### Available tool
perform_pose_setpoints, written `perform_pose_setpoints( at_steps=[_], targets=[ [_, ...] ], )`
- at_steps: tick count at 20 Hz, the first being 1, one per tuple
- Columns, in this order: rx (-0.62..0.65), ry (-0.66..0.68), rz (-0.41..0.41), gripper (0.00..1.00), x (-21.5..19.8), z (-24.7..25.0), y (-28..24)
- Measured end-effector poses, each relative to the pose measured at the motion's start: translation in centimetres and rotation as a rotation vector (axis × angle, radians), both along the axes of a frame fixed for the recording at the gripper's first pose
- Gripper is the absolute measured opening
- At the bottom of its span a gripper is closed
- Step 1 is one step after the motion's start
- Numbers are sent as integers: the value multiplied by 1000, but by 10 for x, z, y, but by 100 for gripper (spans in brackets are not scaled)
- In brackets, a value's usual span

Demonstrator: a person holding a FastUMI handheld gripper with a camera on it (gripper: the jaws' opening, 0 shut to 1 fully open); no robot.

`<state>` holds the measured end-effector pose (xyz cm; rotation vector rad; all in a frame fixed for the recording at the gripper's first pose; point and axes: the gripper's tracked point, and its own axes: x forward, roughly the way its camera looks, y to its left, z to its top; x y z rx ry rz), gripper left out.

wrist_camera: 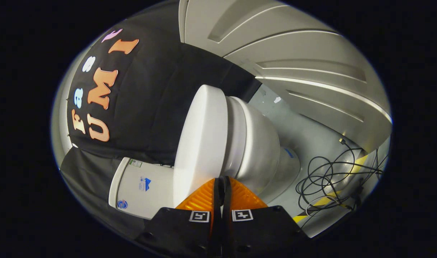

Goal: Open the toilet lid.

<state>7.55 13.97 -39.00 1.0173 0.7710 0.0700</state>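
The gripper (222, 179) is tilting sideways, its 2 fingers pressing together with nothing between them; the smooth white plastic toilet lid (200, 143) is lying closed on the white ceramic bowl (256, 147), its edge just ahead of the fingertips; black cables (329, 179) are tangling on the grey floor (308, 132) beyond.

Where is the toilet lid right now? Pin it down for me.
In the gripper view the toilet lid lies closed on the bowl, just ahead of the gripper, whose fingers are together near its front edge; the tank sits behind it.
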Motion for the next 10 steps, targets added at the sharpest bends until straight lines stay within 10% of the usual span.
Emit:
perform_pose_setpoints(
  at_steps=[10],
  targets=[
    [0,11,-2,8,1,1,1]
  ],
)
